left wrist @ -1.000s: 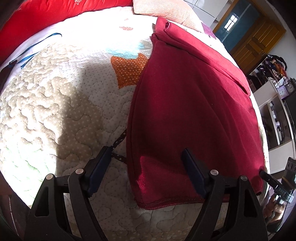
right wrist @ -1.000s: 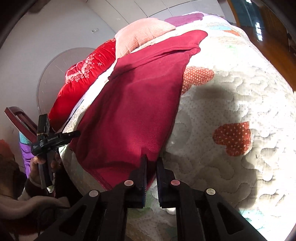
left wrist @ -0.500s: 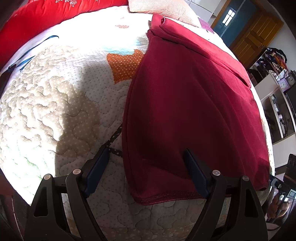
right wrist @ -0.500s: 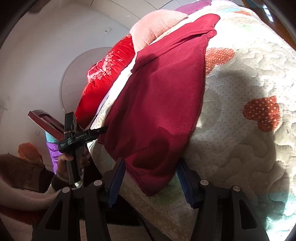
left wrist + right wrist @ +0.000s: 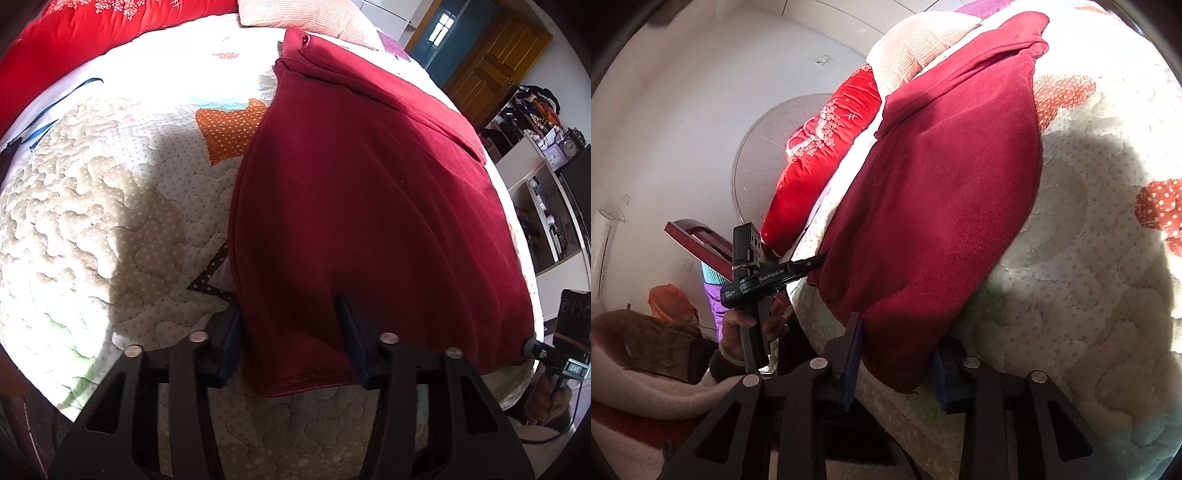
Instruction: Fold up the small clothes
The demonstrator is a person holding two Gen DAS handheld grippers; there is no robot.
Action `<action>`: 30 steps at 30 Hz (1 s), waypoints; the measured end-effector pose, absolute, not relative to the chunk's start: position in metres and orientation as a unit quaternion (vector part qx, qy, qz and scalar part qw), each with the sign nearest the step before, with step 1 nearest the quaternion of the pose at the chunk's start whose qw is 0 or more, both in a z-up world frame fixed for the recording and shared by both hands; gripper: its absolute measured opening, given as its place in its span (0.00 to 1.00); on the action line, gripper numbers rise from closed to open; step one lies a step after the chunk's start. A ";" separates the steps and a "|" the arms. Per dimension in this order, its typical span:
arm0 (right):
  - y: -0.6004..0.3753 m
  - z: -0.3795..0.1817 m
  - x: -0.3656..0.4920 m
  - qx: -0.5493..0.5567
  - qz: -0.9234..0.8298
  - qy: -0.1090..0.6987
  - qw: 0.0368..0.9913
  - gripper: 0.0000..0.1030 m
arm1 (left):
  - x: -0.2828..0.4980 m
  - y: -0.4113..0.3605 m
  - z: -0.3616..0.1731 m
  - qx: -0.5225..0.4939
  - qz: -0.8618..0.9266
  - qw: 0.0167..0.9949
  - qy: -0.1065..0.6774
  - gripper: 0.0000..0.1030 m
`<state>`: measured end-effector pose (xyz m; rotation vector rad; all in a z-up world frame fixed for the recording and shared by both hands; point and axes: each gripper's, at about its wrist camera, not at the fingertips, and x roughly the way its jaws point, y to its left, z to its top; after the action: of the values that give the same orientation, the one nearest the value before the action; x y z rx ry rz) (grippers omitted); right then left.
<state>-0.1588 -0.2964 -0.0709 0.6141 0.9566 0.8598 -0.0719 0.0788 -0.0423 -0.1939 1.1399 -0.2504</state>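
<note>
The dark red garment [image 5: 369, 206] lies spread flat on the quilted bed [image 5: 110, 221]. Left tongs [image 5: 291, 341] and right tongs [image 5: 895, 354] each straddle a near hem corner, jaws apart, unclamped.

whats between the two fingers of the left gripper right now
The near corner of the dark red garment, its hem lying on the quilt. The left wrist view shows the left gripper open around it.
</note>
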 end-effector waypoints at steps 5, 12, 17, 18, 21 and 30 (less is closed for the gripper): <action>-0.300 -0.044 -0.142 0.304 0.430 0.398 0.751 0.18 | -0.060 0.090 -0.023 -0.140 -0.162 0.816 0.537 0.10; -0.320 0.016 -0.077 0.314 0.417 0.306 0.796 0.17 | 0.006 0.082 0.034 -0.162 -0.204 0.838 0.479 0.09; -0.330 0.048 -0.007 0.301 0.374 0.270 0.835 0.16 | 0.090 0.061 0.064 -0.154 -0.204 0.860 0.443 0.09; -0.331 0.051 0.009 0.299 0.361 0.272 0.840 0.15 | 0.110 0.057 0.066 -0.153 -0.197 0.863 0.440 0.09; -0.341 0.050 0.060 0.301 0.316 0.282 0.855 0.15 | 0.171 0.045 0.062 -0.139 -0.166 0.871 0.441 0.09; -0.364 0.003 0.185 0.314 0.189 0.375 0.851 0.35 | 0.292 0.023 0.000 -0.139 -0.126 0.835 0.517 0.15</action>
<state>0.1849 -0.3641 0.0031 0.6613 0.7899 0.3978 0.2917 0.0227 0.0000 -0.2953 1.0955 -0.2679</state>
